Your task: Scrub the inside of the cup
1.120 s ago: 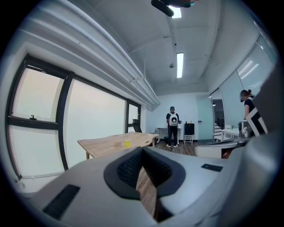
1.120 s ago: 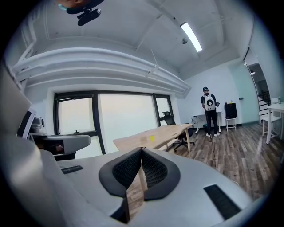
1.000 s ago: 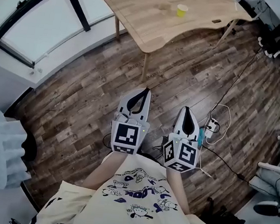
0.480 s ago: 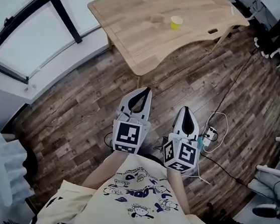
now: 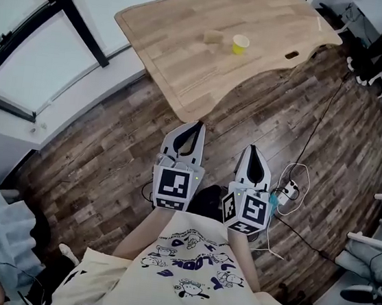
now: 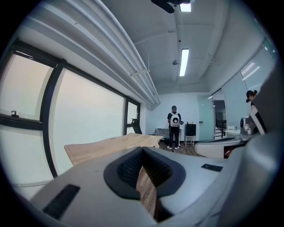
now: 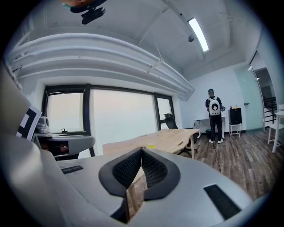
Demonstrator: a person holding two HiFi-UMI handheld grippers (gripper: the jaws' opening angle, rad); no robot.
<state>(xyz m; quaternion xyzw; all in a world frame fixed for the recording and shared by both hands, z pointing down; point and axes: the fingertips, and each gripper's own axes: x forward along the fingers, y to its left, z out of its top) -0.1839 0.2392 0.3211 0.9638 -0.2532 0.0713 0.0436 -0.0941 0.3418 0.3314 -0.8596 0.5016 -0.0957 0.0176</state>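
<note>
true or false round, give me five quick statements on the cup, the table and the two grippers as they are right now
1. The yellow cup stands on the wooden table. True.
2. The left gripper holds the cup. False: its jaws are shut on nothing, away from the cup.
3. The right gripper is shut and empty. True.
4. Both grippers hang over the table. False: they are over the wood floor, short of the table's edge.
5. A tan block sits beside the cup. True.
</note>
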